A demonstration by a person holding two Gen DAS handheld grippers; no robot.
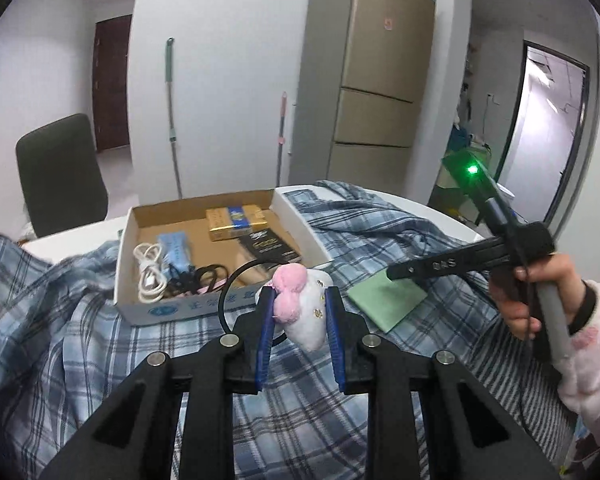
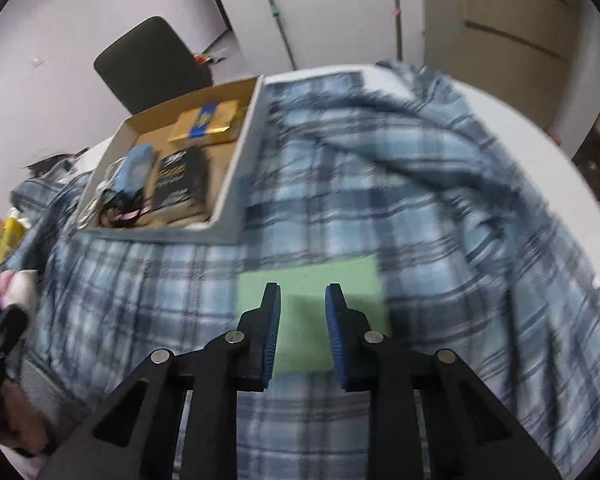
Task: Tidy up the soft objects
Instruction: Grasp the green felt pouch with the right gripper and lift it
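From the left wrist, the left tongs are clamped on a small plush toy, white with pink puffs at its top, held clear above the plaid cloth that covers the counter. The toy hangs with its long axis roughly upright, narrowing to a soft point below the blue pads. Just beyond it, ahead and slightly left, sits the open cardboard box, which holds cables, a gold packet and a dark booklet; the box is the nearest likely drop spot, though that is only a judgement. To the right lies a flat green pad on the cloth, with the right tongs hovering near its far edge.

From the right wrist, blurred by motion, the right tongs stand apart with nothing between them, directly over the green pad. The pad lies flat, its long side running away from the tongs, so this hand is much the nearer one to it. It looks thin, plain and limp-edged, probably foam or cloth. The box sits ahead to the left, and the plush toy shows at the far left edge.
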